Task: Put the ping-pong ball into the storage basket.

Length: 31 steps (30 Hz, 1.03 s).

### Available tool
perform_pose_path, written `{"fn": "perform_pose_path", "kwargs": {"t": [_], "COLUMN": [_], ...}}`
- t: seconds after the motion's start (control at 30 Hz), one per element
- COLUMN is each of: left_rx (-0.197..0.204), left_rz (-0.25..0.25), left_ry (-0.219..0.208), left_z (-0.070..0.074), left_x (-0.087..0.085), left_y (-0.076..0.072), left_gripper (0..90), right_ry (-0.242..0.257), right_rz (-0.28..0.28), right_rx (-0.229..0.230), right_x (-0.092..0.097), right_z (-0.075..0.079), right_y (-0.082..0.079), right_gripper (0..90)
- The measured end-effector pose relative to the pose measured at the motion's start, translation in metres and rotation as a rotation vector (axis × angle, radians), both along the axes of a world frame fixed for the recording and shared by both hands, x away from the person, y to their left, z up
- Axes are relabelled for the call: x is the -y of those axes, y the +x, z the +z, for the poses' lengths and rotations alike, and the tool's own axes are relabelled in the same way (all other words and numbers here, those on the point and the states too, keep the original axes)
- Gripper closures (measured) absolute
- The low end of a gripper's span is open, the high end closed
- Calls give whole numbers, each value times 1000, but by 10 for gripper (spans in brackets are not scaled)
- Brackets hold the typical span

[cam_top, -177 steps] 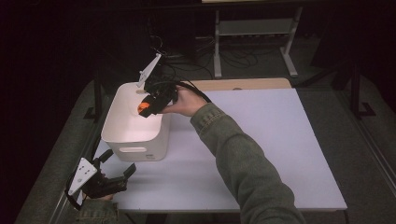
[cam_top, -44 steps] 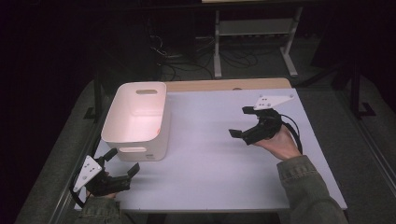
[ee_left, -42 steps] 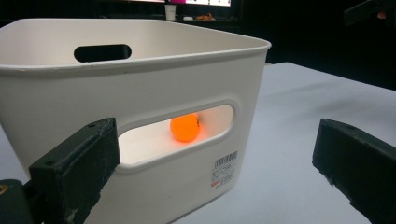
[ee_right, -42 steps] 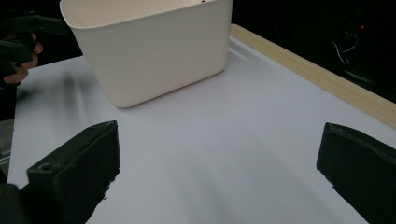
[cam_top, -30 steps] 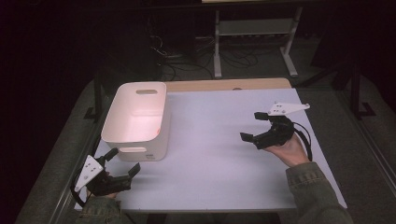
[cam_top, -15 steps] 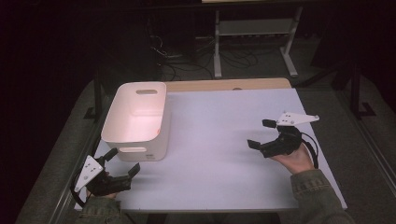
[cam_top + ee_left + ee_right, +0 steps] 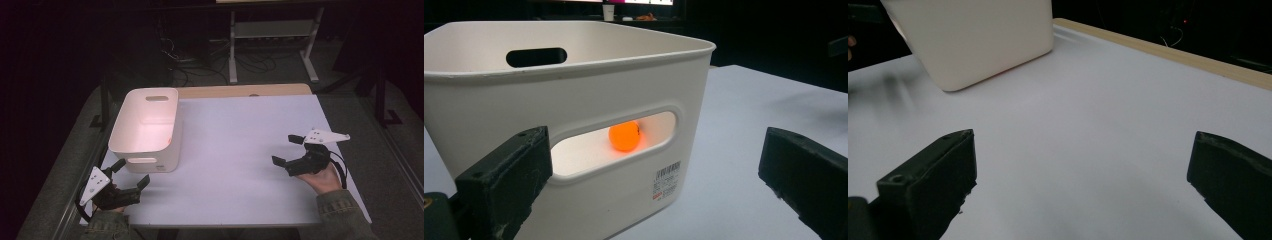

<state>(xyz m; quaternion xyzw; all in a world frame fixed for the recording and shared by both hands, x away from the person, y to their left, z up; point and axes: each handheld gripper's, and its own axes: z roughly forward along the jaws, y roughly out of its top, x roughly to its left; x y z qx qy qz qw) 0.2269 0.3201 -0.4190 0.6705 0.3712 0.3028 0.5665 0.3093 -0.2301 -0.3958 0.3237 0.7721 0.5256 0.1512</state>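
A white plastic bin (image 7: 145, 131) stands at the left of the white table (image 7: 240, 150). Through the bin's (image 7: 574, 100) handle slot in the left gripper view an orange ball (image 7: 624, 135) lies inside on the floor of the bin. My left gripper (image 7: 129, 175) rests open at the table's near left corner, just in front of the bin, with nothing between its jaws. My right gripper (image 7: 286, 149) is open and empty at the right side of the table, held low over the surface and pointing left toward the bin (image 7: 973, 35).
A wooden strip (image 7: 245, 91) runs along the table's far edge. Beyond it stand a metal stand (image 7: 272, 35) and cables on the dark floor. The wide middle of the table lies between the two grippers.
The right gripper, earlier over the bin with the orange ball, has drawn back empty to the right and down toward the near right of the table. The left gripper has stayed put.
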Motion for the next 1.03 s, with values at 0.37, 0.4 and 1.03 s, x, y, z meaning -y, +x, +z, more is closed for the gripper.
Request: {"fn": "perform_pose_path", "kwargs": {"t": [0.37,0.4,1.03], "left_rx": [2,2,-5], "left_rz": [-4,-5,-7], "left_ry": [-8,-8,-16], "left_z": [0,0,0], "left_x": [0,0,-1], "left_y": [0,0,1], "left_gripper": [2,2,2], "right_ry": [7,8,37], "right_rz": [-37,-38,-69], "right_rx": [9,7,33], "right_x": [11,12,24], "right_z": [-12,-12,-26], "right_y": [-17,-18,-34], "right_gripper": [0,0,0]}}
